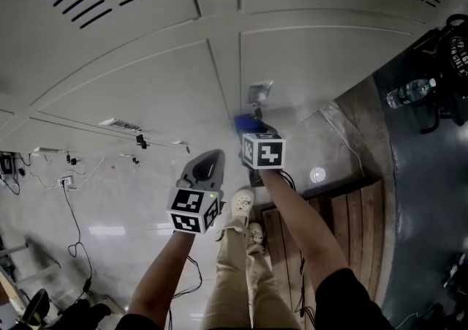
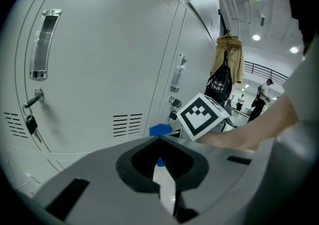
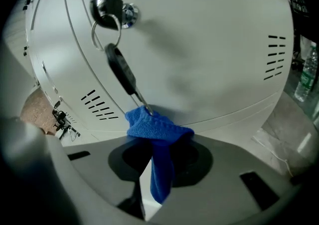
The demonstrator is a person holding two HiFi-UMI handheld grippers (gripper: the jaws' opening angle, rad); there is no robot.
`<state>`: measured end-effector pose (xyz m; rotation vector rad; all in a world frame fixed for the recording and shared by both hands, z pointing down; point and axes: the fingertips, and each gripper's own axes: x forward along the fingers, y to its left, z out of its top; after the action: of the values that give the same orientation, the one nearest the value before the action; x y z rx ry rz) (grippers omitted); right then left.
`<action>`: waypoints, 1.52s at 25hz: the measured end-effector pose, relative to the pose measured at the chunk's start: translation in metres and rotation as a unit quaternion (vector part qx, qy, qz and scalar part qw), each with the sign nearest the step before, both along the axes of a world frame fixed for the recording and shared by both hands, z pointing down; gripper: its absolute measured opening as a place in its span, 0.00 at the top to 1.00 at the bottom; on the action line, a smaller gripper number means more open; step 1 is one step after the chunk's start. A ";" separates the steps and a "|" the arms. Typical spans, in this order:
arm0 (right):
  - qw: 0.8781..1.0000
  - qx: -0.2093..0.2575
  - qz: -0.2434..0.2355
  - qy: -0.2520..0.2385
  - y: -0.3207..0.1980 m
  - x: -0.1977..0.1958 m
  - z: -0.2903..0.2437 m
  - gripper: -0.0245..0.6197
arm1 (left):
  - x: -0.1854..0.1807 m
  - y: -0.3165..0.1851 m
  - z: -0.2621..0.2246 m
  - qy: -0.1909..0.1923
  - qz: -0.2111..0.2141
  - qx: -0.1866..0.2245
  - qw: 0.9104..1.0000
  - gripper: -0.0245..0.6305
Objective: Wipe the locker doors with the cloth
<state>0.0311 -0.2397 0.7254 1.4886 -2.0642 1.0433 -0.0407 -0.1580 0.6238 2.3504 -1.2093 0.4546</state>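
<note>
Right gripper view: right gripper (image 3: 155,155) jaws clamped on cloth (image 3: 152,125), which is pressed to the door (image 3: 214,44) near its lower edge, touching the key (image 3: 122,72) tip; left gripper (image 2: 160,141) jaws together, empty; advise steady flat strokes, skirting the key.

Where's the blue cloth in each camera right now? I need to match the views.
Head view: cloth centre, just below the lock.
Left gripper view: cloth centre, lower left of the lock.
Right gripper view: cloth bottom centre, clamped in the right gripper.
Shared landmark: that keyed lock, above the cloth in all three.
</note>
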 end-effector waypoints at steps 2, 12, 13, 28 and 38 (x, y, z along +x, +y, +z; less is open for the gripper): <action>1.000 -0.001 -0.005 0.005 -0.002 0.005 -0.002 0.84 | 0.003 0.000 0.000 0.000 0.001 -0.003 1.000 0.95; 0.999 0.013 -0.012 0.051 -0.006 0.057 -0.002 0.84 | 0.031 0.006 -0.003 0.022 0.012 -0.010 1.000 0.95; 0.998 0.013 -0.009 0.056 -0.007 0.064 -0.002 0.84 | 0.034 0.008 -0.002 0.024 0.013 -0.013 1.000 0.95; 0.995 0.007 0.049 0.092 -0.013 0.146 0.003 0.84 | 0.059 0.003 0.004 0.025 0.037 -0.020 0.999 0.95; 0.981 0.003 0.170 0.097 -0.017 0.235 0.001 0.84 | 0.060 -0.005 0.007 0.019 0.046 -0.023 0.998 0.95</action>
<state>0.2659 -0.2571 0.7264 1.9096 -1.7196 0.9633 0.0191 -0.1630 0.6310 2.3718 -1.0643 0.4605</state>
